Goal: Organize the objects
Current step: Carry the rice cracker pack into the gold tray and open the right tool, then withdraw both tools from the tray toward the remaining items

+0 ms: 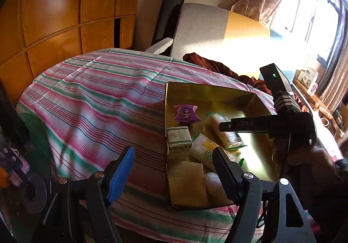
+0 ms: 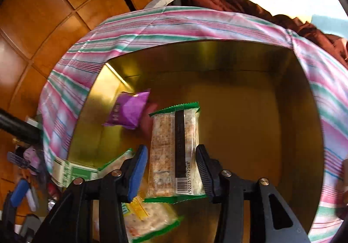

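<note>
two grippers over the gold tin (image 2: 217,55) (on striped cloth (image 1: 91,90)): left gripper (image 1: 174,169) apart, empty; right gripper (image 2: 171,171) straddles a green-edged snack bar (image 2: 174,151), pads not pressing it.

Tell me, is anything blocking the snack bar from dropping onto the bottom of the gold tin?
Nothing visible. The green-edged clear-wrapped snack bar sits between the right gripper's jaws above bare floor of the gold metal tin. The purple snack packet lies off to the left, another green-edged packet nearer the camera.
</note>
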### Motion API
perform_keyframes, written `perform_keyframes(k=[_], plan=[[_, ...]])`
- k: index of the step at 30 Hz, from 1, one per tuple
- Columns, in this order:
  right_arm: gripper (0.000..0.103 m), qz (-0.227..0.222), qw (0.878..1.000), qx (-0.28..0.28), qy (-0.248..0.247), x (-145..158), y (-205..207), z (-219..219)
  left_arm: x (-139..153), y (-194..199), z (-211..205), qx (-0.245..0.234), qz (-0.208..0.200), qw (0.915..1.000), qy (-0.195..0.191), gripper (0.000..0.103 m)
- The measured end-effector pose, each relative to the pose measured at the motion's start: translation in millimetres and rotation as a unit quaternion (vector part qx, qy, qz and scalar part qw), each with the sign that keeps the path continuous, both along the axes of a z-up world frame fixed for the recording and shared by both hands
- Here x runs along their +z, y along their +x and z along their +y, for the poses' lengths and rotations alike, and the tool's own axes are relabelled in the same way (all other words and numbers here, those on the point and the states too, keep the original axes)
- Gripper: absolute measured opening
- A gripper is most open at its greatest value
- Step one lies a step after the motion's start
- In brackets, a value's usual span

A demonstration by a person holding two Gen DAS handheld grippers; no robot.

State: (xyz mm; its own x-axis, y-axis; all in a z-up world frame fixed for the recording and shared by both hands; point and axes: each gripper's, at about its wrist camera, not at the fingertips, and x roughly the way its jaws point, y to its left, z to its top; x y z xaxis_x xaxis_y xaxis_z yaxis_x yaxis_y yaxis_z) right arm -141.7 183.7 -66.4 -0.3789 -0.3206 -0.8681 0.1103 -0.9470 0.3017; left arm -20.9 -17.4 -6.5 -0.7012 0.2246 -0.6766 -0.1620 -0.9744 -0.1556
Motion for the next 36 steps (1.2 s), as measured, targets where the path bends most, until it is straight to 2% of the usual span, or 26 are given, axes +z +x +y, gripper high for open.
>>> perform_keyframes(k=[2, 7, 17, 21, 29, 33, 36], plan=[[0.050, 0.003, 1.000, 0.004, -0.017, 1, 1, -1, -2, 0, 2, -0.002, -0.001, 1.0000, -0.003, 0.075], [0.050, 0.016, 1.000, 0.005, -0.015, 7, 10, 3, -6, -1, 6, -0.002, -0.006, 0.9999, -0.009, 0.076], [0.053, 0.075, 0.996, 0.012, 0.046, 36, 50, 17, -4, 3, 24, -0.013, 0.000, 0.9996, -0.025, 0.082], [0.060, 0.094, 0.994, 0.008, 0.057, 46, 65, 33, 1, 7, 37, -0.025, 0.008, 0.9989, -0.038, 0.088], [0.066, 0.117, 0.990, -0.042, 0.062, 69, 95, 104, 8, 9, 68, -0.061, 0.018, 0.9966, -0.053, 0.089], [0.070, 0.121, 0.985, -0.079, 0.097, 79, 108, 155, 10, 8, 88, -0.085, 0.018, 0.9948, -0.054, 0.089], [0.072, 0.120, 0.976, -0.127, 0.126, 85, 118, 208, 12, 8, 105, -0.107, 0.019, 0.9927, -0.053, 0.089]])
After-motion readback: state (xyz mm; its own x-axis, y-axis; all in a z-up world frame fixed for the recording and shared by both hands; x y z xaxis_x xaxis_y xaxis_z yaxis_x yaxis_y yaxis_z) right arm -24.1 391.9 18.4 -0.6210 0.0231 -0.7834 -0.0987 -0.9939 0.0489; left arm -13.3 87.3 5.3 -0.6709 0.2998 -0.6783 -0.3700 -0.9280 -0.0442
